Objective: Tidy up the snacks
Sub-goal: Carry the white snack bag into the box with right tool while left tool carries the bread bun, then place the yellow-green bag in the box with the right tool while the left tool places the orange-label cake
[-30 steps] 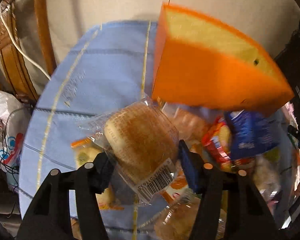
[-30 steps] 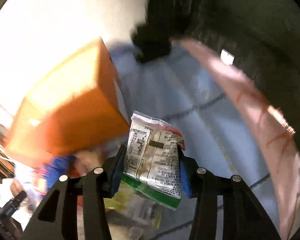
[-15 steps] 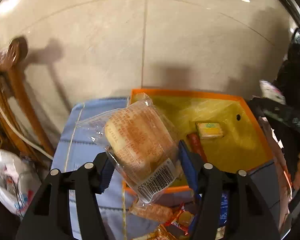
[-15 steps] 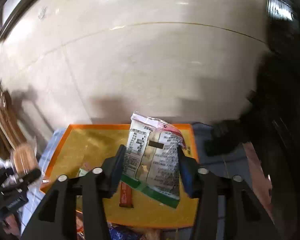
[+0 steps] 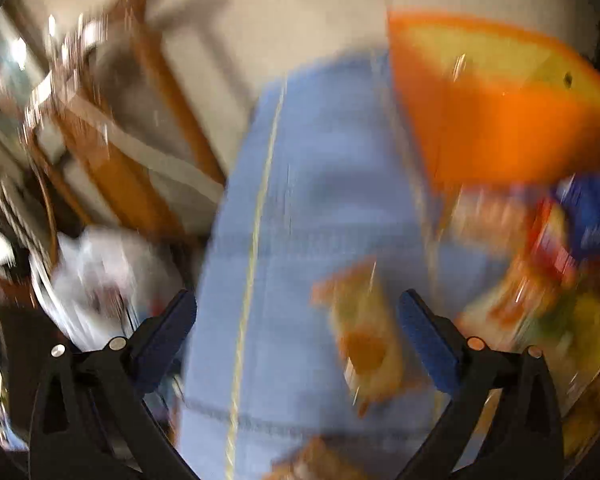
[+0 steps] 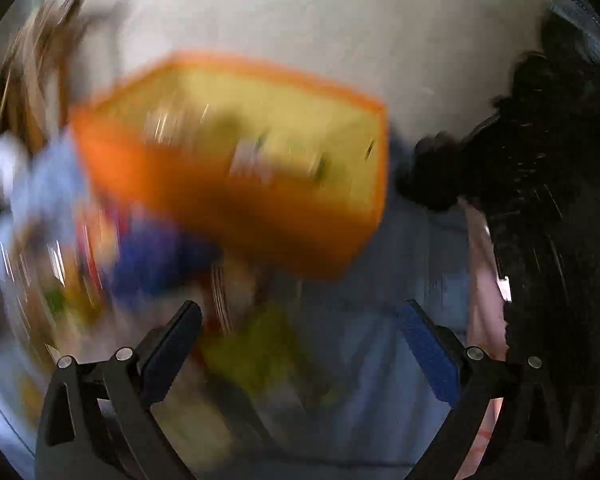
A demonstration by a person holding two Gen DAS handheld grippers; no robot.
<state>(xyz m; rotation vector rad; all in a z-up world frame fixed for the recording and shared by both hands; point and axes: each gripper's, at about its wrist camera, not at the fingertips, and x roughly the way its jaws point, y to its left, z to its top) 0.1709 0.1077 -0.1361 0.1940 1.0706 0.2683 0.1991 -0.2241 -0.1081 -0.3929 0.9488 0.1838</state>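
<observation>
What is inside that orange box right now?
The orange box has a yellow interior with a few blurred packets lying in it; too smeared to identify. Its near wall hides part of the floor inside.

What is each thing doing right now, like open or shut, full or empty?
left gripper: open, just opened wide, nothing between its jaws.
right gripper: open, just opened wide, holding nothing.
orange box: top open, a few blurred packets inside.
snack pile: loose on the blue cloth, beside the box.
orange-and-yellow packet: lying flat on the cloth.
</observation>
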